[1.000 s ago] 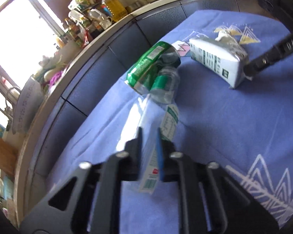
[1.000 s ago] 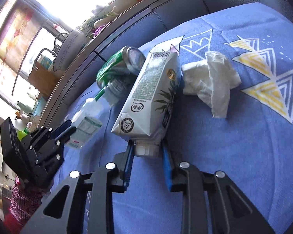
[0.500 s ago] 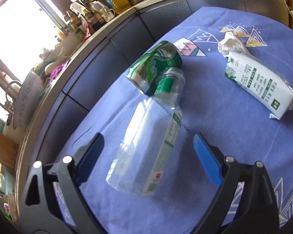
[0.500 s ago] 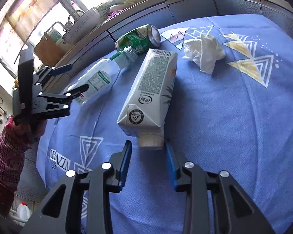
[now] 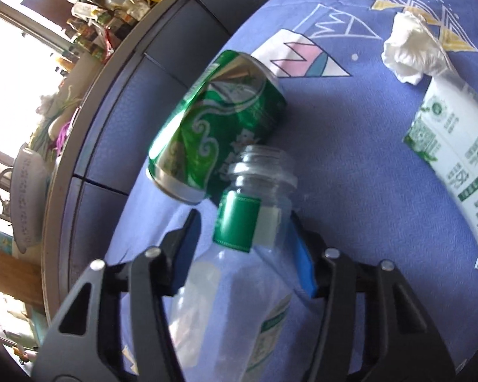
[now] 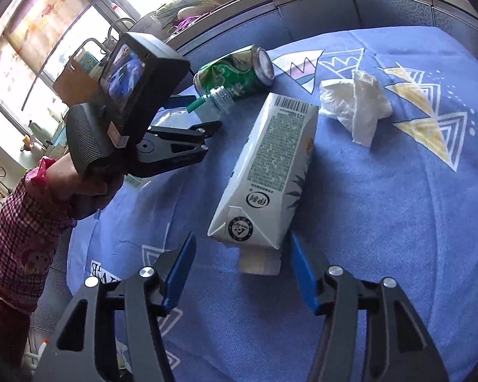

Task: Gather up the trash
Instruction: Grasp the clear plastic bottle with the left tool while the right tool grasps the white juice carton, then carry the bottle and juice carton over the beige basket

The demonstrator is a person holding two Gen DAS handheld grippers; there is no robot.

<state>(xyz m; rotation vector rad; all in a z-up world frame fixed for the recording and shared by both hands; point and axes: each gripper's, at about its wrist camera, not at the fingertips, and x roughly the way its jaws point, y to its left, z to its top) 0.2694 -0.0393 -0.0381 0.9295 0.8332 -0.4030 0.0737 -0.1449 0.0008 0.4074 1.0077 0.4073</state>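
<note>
The left gripper (image 5: 243, 232) has its jaws around the neck of the clear bottle (image 5: 239, 289), half closed, each pad just beside the plastic. If they already press it I cannot tell, because the bottle fills the near part of the left wrist view and hides the contact. The bottle lies on its side on the blue cloth (image 5: 350, 175) with its open mouth toward the green can (image 5: 216, 127), touching it or nearly so. Taking it at the neck seems sensible: the neck is stiff, while the thin body would crumple under the pads.

The right gripper (image 6: 242, 273) is wide open and holds nothing. Its fingers stand on both sides of the near end of the white carton (image 6: 271, 172), apart from it, with the cap end between them. I judge that this hand is lined up for a grip across that end — the carton lies lengthwise along the fingers, so only its narrow end fits between them.

The crumpled tissue (image 6: 353, 108) lies beyond the carton, nearer the far right corner of the cloth, and the can is near the far edge — close to the grey counter front (image 6: 318, 9). No bin is visible, and all four pieces of trash are still on the cloth.
</note>
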